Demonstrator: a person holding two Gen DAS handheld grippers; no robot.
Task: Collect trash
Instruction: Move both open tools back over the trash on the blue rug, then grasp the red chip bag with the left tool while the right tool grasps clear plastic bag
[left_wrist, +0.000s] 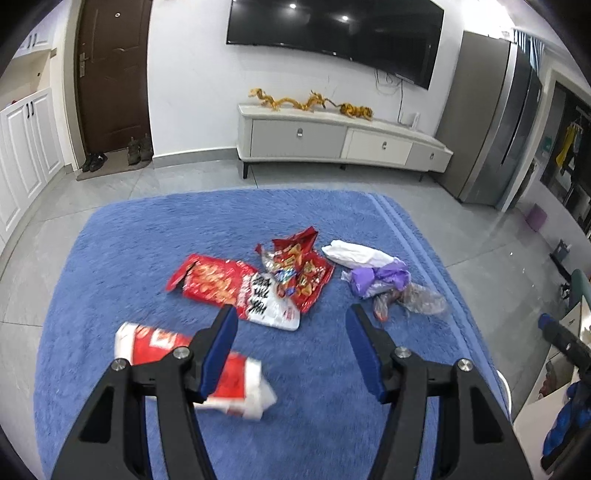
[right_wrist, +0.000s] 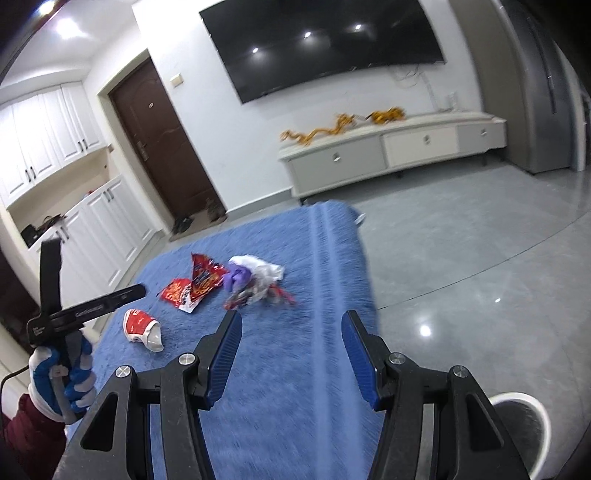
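Trash lies on a blue rug. A crushed red-and-white paper cup lies just under my left gripper's left finger; it also shows in the right wrist view. Red snack bags, a white wrapper and purple and clear plastic lie beyond. My left gripper is open and empty above the rug. My right gripper is open and empty over the rug's right part.
A white bin rim shows at the lower right in the right wrist view. A TV cabinet, a brown door, white cupboards and a grey fridge stand around the tiled floor.
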